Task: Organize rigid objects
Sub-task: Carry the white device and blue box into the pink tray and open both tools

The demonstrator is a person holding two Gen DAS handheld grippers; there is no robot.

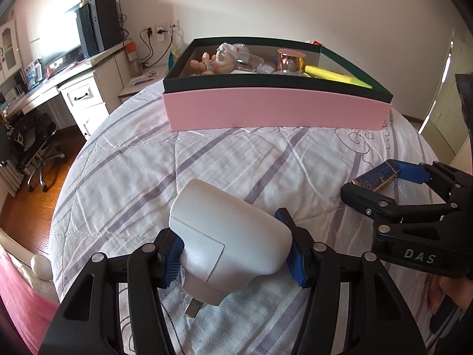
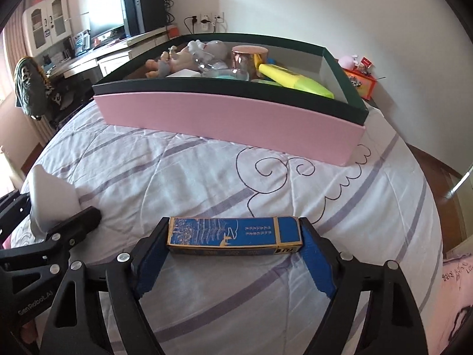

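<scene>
A bed (image 1: 207,159) fills the foreground, covered by a white quilt with lilac stripes and a dark curly line drawing (image 2: 275,171). Left of it runs a white desk (image 1: 74,88) with drawers, bearing a bright monitor (image 1: 56,44) and a black computer tower (image 1: 99,26). A black office chair (image 1: 35,139) stands on the wooden floor (image 1: 38,201) before the desk. Plugs and cables hang from wall sockets (image 1: 161,29). A white glass-door cabinet (image 2: 48,23) stands in the far left corner. A red box (image 2: 360,81) sits on a nightstand at the right, with a pink plush toy (image 2: 347,60) behind it.
</scene>
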